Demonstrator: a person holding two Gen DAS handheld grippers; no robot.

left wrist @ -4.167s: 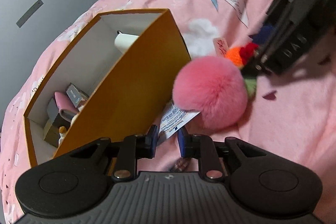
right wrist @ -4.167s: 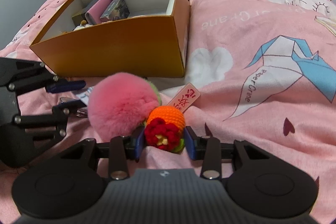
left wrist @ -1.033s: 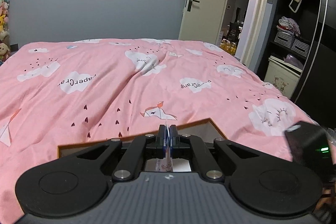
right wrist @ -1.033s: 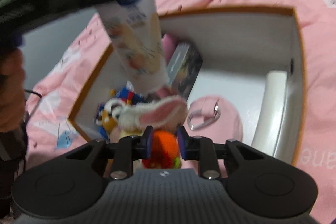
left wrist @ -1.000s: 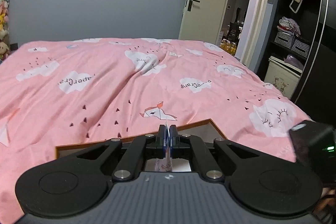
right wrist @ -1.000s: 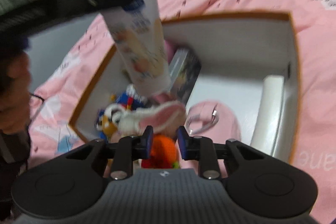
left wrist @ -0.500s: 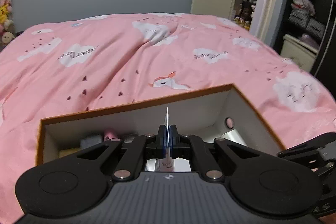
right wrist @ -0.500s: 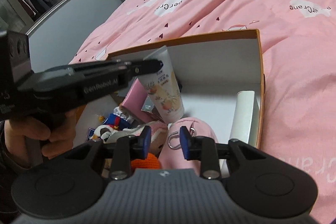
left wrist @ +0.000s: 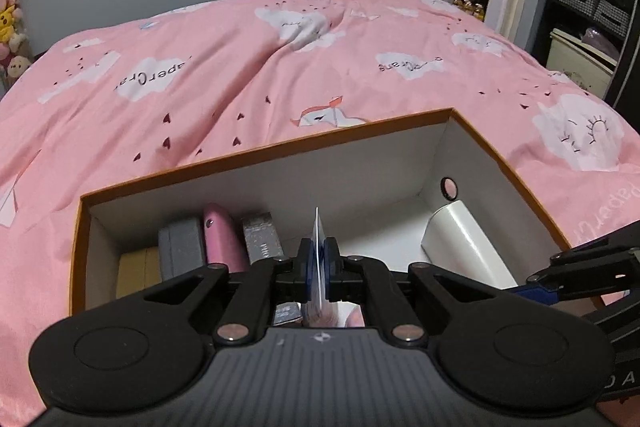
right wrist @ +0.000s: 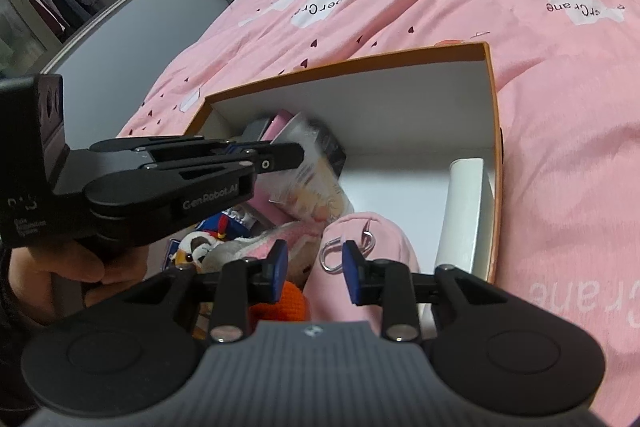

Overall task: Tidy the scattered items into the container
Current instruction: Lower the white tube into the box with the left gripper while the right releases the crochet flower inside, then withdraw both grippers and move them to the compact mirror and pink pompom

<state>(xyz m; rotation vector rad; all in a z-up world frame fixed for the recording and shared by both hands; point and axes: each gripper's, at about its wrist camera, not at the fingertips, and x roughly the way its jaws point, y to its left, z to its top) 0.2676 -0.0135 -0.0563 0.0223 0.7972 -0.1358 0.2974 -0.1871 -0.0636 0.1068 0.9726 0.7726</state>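
Observation:
An orange box with white inner walls sits on the pink bedspread. My left gripper is shut on the flat end of a white tube with a peach print, which hangs down inside the box. In the right wrist view the left gripper reaches in from the left. My right gripper is open over the box. A pink pompom with a metal keyring and an orange crochet charm lie below its fingers, free of the pads.
Inside the box are a white cylinder, a pink case, a grey box, a silver box and a small plush toy. A hand grips the left tool. Soft bedspread surrounds the box.
The left gripper has sunk and tipped downward, bringing the tube into the box. The right gripper's jaws have parted and let go of the orange charm, which now lies in the box.

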